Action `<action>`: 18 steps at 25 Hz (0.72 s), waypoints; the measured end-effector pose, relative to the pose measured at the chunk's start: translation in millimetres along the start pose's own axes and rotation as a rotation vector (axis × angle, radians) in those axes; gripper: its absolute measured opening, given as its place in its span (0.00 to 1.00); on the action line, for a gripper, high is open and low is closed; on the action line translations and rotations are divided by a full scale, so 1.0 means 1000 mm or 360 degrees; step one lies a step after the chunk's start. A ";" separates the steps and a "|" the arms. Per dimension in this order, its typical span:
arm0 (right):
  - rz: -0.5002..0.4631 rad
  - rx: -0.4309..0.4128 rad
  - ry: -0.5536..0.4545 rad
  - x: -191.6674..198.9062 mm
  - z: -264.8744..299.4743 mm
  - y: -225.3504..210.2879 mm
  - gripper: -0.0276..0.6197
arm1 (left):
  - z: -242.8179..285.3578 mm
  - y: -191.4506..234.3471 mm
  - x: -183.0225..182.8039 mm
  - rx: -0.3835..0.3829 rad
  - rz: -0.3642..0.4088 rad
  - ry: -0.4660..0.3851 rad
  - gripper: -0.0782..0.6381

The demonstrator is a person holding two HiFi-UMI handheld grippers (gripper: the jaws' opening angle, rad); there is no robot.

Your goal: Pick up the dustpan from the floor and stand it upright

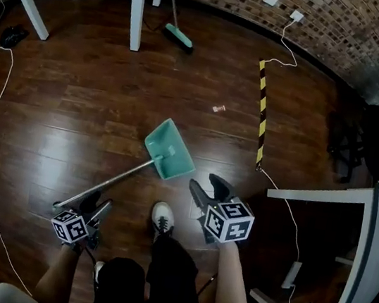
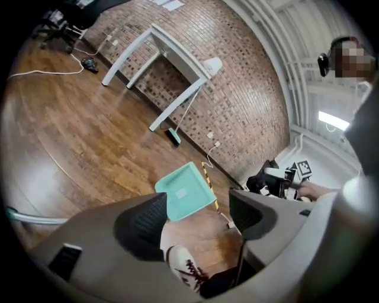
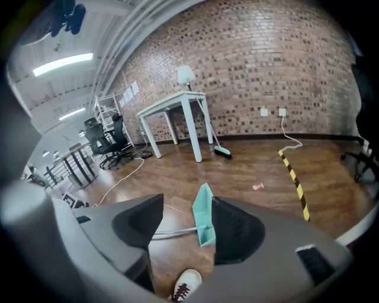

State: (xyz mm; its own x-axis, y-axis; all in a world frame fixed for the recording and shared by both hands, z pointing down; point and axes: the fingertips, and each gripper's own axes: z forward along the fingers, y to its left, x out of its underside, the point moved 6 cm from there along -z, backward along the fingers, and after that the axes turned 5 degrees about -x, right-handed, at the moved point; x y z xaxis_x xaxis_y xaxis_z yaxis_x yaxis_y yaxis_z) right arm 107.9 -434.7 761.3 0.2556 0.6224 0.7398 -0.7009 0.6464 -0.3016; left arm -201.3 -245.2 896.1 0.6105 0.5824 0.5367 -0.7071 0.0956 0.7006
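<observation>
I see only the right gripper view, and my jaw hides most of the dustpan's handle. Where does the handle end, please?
Observer: The handle ends on the floor by the left hand-held gripper, outside its jaws.
Operator: Is that gripper open?
Observer: Yes, jaws apart, nothing between them.
Operator: And mine, is it touching anything?
Observer: No; seen from above, the right hand-held gripper is just right of the dustpan, apart from it.

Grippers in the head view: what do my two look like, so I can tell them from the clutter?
Both match: the left gripper and right gripper have grey bodies, two dark jaws with black ribbed pads, and a white cube of black square markers. No sleeves show on the forearms.
</observation>
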 end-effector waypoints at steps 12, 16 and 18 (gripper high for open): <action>0.0410 0.0113 0.0007 0.210 0.165 -0.063 0.45 | 0.102 0.199 0.127 -0.0114 -0.0347 -0.0006 0.58; 0.0399 0.0116 0.0017 0.228 0.200 -0.068 0.45 | 0.111 0.221 0.132 -0.0118 -0.0449 -0.0159 0.59; 0.0393 0.0124 0.0005 0.230 0.211 -0.068 0.45 | 0.111 0.228 0.128 -0.0122 -0.0529 -0.0249 0.59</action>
State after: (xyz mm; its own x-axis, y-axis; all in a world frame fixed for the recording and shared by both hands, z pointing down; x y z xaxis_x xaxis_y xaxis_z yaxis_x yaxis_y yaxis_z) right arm 74.0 -428.2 1078.6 0.0725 0.7586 0.6475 -0.7913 0.4389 -0.4257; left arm -245.1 -238.7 1177.1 0.8543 0.3796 0.3551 -0.4820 0.3227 0.8146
